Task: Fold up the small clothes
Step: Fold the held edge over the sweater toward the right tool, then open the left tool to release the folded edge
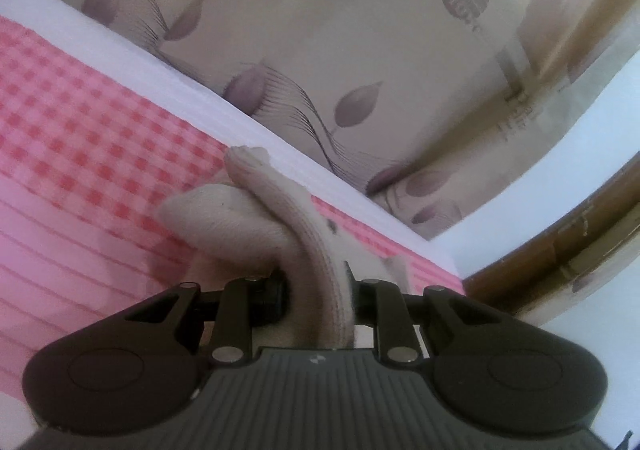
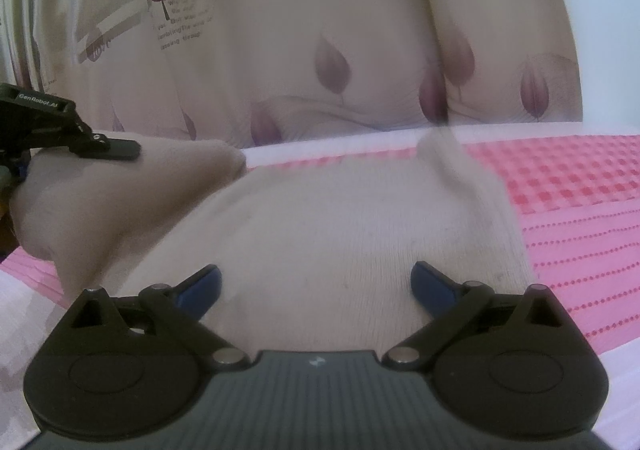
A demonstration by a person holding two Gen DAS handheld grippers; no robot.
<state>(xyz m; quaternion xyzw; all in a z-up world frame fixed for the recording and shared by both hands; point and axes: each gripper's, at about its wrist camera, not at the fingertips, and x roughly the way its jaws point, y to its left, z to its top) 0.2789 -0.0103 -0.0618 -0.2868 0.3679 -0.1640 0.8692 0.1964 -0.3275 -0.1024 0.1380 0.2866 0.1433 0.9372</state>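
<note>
Bed setting: pink cloth (image 1: 80,137) with checked and striped bands covers a white surface (image 1: 168,65), cream curtain (image 1: 320,29) with purple leaf print behind. Right-wrist view shows the same pink cloth (image 2: 568,209) and the leaf-print curtain (image 2: 320,29), some printed text on it. Brown wooden frame (image 1: 560,250) at right edge of left-wrist view.

Task item: beige sock (image 1: 224,221), knit, a bit dirty. Left gripper (image 1: 316,290) has jaws drawn narrow, clamped on the ribbed band of the sock; the band runs up between the fingers and curls over, cuff end sticking up near the white edge. Another fold of the sock bulges out to the left of the band, off the cloth.

Right-wrist view: sock (image 2: 340,242) fills the centre, spread over the pink cloth, directly ahead of the right gripper (image 2: 316,286). Right gripper jaws wide apart, blue finger pads (image 2: 200,288) on either side of the fabric, gripping nothing; can't tell if the pads touch the sock. At left of this view the left gripper (image 2: 104,147) pinches a raised part of the sock, lifting it into a peak above the flat part. Blurred beige bit of sock sticks up at far edge, centre-right.
</note>
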